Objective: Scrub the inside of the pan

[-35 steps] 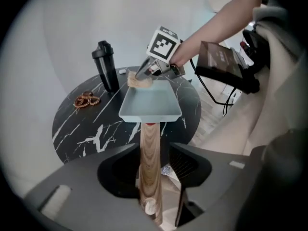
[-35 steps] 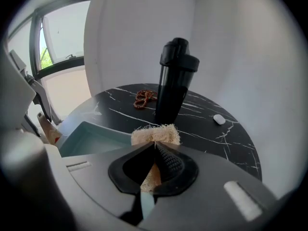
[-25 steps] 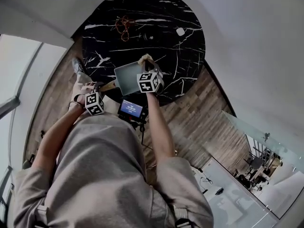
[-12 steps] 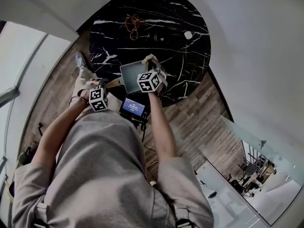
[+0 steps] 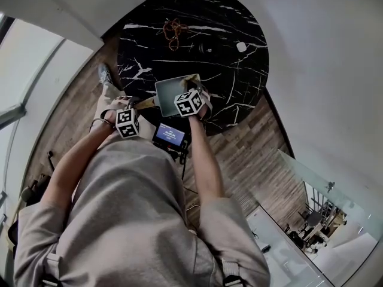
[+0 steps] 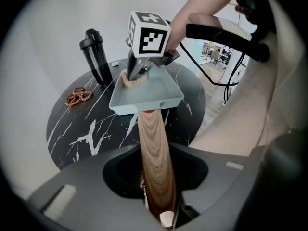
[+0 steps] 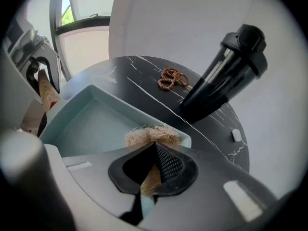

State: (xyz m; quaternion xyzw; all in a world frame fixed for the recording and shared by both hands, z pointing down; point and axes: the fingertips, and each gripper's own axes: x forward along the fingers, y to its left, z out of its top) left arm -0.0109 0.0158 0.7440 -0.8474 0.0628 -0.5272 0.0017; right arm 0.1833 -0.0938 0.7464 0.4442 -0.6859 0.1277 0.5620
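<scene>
A pale blue square pan (image 5: 169, 88) is held over the near edge of the round black marble table (image 5: 233, 82). My left gripper (image 6: 161, 211) is shut on its wooden handle (image 6: 155, 162), which runs straight out between the jaws to the pan (image 6: 149, 93). My right gripper (image 7: 153, 170) is shut on a tan fibrous scrubber (image 7: 151, 135). The scrubber presses against the pan's (image 7: 96, 121) far corner, at the rim. In the head view the scrubber (image 5: 192, 78) sits at the pan's far right corner, just beyond the right gripper (image 5: 192, 86).
A black shaker bottle (image 6: 97, 57) stands at the table's far side, with a brown bead bracelet (image 6: 78, 96) beside it. A small white object (image 5: 241, 46) lies to the right. A device with a lit screen (image 5: 169, 135) sits below the table edge, over wooden floor.
The head view has drifted slightly, so the table sits a little further right. Both grippers keep their holds, and the scrubber stays at the pan's far right corner.
</scene>
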